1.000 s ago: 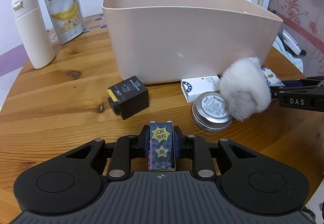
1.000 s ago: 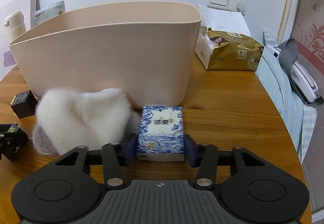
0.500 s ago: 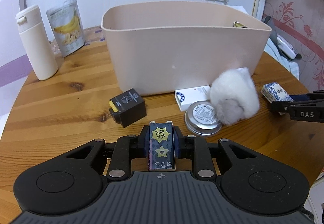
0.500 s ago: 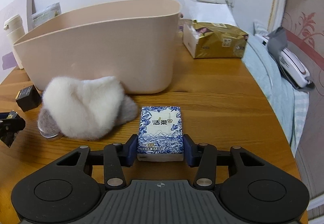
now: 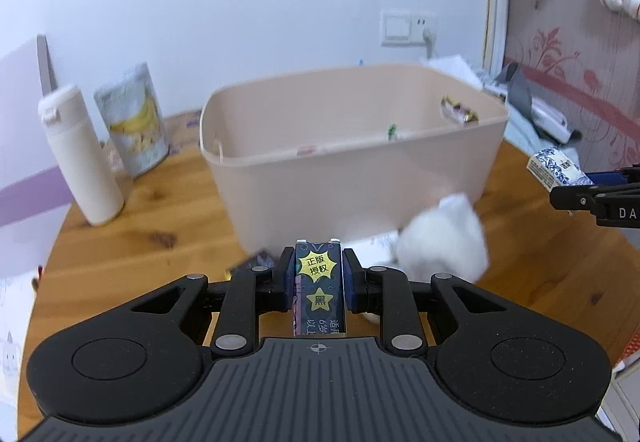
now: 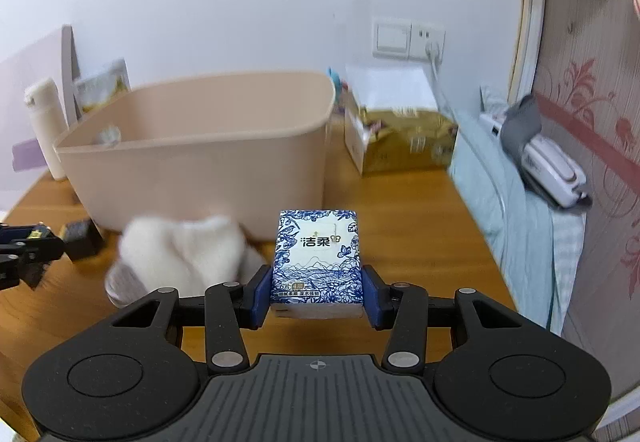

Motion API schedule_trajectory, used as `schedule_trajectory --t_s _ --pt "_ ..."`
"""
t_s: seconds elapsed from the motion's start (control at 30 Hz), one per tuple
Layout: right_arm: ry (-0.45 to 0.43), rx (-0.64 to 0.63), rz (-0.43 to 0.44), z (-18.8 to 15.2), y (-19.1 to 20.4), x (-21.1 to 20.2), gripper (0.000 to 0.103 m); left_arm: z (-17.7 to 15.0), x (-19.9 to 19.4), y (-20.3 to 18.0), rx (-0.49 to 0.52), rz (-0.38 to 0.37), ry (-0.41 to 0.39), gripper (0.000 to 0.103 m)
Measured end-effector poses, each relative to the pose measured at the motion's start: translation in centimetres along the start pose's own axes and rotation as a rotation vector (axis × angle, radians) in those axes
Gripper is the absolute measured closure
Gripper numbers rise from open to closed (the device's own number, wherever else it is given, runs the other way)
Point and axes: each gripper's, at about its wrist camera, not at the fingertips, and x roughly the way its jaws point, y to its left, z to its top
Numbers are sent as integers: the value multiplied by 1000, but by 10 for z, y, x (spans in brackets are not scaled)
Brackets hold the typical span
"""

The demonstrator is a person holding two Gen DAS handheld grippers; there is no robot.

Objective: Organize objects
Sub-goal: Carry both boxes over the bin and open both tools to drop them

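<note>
While held clear of the wooden table (image 5: pixel 132 262): left gripper (image 5: pixel 319 284) clamped on a small dark box (image 5: pixel 319 290) with yellow star labels, blue pads pressed to both its narrow sides. Right gripper (image 6: pixel 318 296) clamped likewise on a blue-and-white tissue pack (image 6: pixel 317 262), raised above the table's right half. Beige bin (image 5: pixel 360 158) standing toward the far edge, open top in view, a few small items on its floor, too blurred to name. White fluffy item (image 5: pixel 444 242) lying just before the bin's near wall. Small black box (image 6: pixel 82 238) resting left of it. White bottle (image 5: pixel 80 158) and banana snack pouch (image 5: pixel 134 122) upright near the far left edge. Gold package (image 6: pixel 404 140) sitting right of the bin.
</note>
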Motion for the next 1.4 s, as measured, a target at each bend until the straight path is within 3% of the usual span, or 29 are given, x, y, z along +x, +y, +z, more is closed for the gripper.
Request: schedule_trajectory --t_s 0.27,0.67,1.1,1.4 --pt "-99 -8 15 32 6 -19 59 33 -3 2 -16 -30 -68 79" --pt "-182 -53 48 83 18 -15 59 76 16 6 1 -12 -126 79" --pt "-172 -72 84 112 36 22 59 97 67 4 48 -26 -88 79" --pt "-108 -85 89 117 47 60 59 94 103 10 61 -11 -36 79"
